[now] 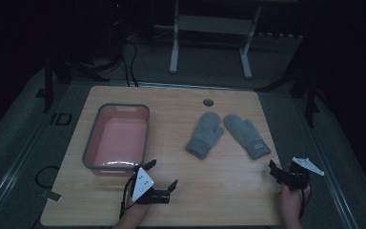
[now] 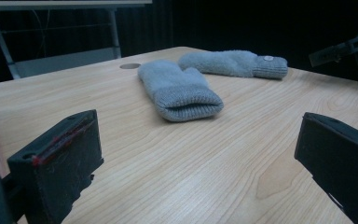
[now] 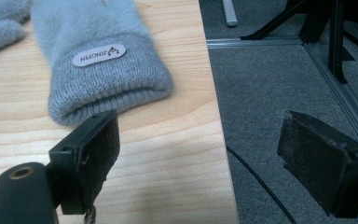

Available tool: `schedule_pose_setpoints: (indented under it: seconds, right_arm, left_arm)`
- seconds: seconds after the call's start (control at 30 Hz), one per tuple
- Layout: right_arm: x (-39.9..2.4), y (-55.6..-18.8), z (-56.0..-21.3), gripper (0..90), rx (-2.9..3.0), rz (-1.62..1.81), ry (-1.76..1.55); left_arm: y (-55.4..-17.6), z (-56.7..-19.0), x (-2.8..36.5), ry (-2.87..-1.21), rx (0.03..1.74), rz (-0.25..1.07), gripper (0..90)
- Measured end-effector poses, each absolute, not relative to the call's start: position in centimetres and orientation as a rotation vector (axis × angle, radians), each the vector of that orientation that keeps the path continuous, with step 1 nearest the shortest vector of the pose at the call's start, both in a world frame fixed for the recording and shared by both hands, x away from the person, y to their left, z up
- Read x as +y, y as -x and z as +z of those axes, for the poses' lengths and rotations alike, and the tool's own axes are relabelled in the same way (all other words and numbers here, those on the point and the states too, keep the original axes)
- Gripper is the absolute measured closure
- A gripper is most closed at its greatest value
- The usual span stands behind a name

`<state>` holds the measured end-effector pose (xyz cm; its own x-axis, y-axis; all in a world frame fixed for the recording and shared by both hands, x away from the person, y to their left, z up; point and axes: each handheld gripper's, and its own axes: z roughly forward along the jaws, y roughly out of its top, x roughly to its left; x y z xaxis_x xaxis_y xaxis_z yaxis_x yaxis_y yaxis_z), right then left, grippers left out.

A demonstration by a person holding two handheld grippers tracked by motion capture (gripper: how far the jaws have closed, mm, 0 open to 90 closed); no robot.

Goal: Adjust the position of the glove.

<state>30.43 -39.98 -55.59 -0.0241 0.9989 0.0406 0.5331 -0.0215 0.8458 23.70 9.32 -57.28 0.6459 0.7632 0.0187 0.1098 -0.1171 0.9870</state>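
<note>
Left half of the desk (image 1: 219, 191): a pink bin (image 1: 116, 138) with a grey rim stands near the left edge, long side running from the front toward the back, nothing visible inside.

Just in front of the bin's near right corner, toward the front edge, the left gripper (image 1: 161, 177) hangs over the wood in the person's left hand (image 1: 133, 210). Its jaws stand wide apart with nothing between them. In the left gripper view they frame bare desk, and both mittens lie well beyond them.

Right half of the desk: two grey mittens lie side by side, fingertips toward the back edge and nearly touching, cuffs splayed apart toward the front. The left mitten (image 1: 205, 134) lies near the middle of the desk, its cuff opening facing the left gripper. The right mitten (image 1: 247, 135) lies nearer the right edge and carries a small white label (image 3: 99, 55) on its cuff. Behind the pair, near the back edge, a round hole (image 1: 208, 102) is set into the wood.

Front right corner: the right gripper (image 1: 275, 172), held in the right hand (image 1: 291, 202), sits at the desk's right edge. Its jaws are wide and hold nothing; in the right gripper view one jaw is just short of the right mitten's cuff, the other over the carpet (image 3: 270, 84) beyond the edge.
</note>
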Motion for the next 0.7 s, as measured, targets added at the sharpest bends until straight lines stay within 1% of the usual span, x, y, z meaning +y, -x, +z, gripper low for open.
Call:
schedule_pose_setpoints:
  seconds: [0.3,0.7]
  right_arm:
    - [-39.8,-30.9,-55.5,13.6,1.725,0.932,-1.622]
    - [-39.4,-32.9,-52.2,14.1,1.812,0.989,-1.481]
  left_arm:
    - [-23.7,-57.3,9.3,-1.616,0.735,0.651,1.0]
    - [-23.7,-57.3,9.3,-1.616,0.734,0.65,1.0]
